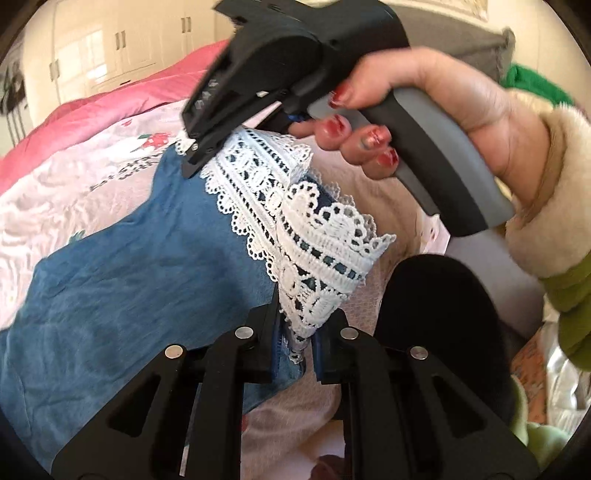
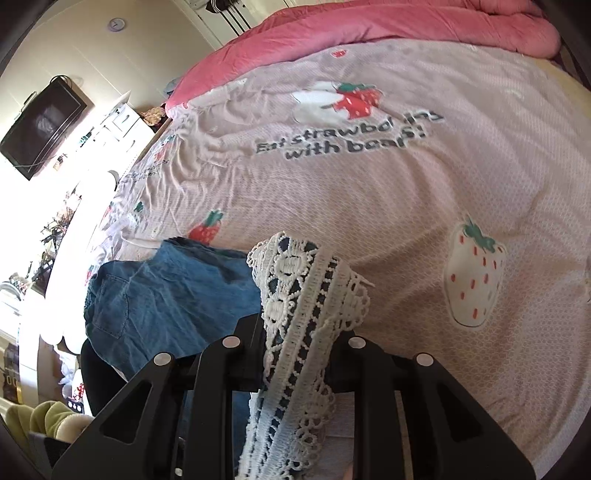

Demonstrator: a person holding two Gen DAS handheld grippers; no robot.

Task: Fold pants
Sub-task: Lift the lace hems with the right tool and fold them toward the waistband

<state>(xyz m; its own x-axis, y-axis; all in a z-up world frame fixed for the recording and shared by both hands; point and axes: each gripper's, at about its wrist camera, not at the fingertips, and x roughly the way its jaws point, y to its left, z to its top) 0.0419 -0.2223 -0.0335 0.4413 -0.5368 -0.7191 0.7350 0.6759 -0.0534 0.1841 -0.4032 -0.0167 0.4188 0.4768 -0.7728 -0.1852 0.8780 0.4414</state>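
Blue denim pants (image 1: 122, 280) lay stretched over the bed (image 2: 424, 206), soft and lightly creased, with a stitched back pocket showing in the right wrist view. Their hems carried a wide band of white lace (image 1: 321, 236), openwork with scalloped edges and little looped picots, dark denim showing through the holes.

The left gripper (image 1: 295, 343), matte black plastic with round silver pins on its linkage, had its jaws nearly closed, pinching the lace hem and a bit of denim between them. The cloth ran taut from there up and away across the bed.

The right gripper (image 2: 295, 354) was clamped on a bunched strip of the same lace, which rose in a rounded fold above the jaws and trailed down between them toward the camera. In the left wrist view its black nose pressed at the far lace edge, and a hand (image 1: 436, 110) with red-painted nails wrapped the grey and black pistol handle. A fluffy cream cuff and green ribbed sleeve (image 1: 569, 291) sat at the wrist.

The bed's cover was pale pink with a fine waffle texture, printed with strawberries and dark lettering. A plump, brighter pink quilt (image 2: 369, 26) lay rumpled along the far side.
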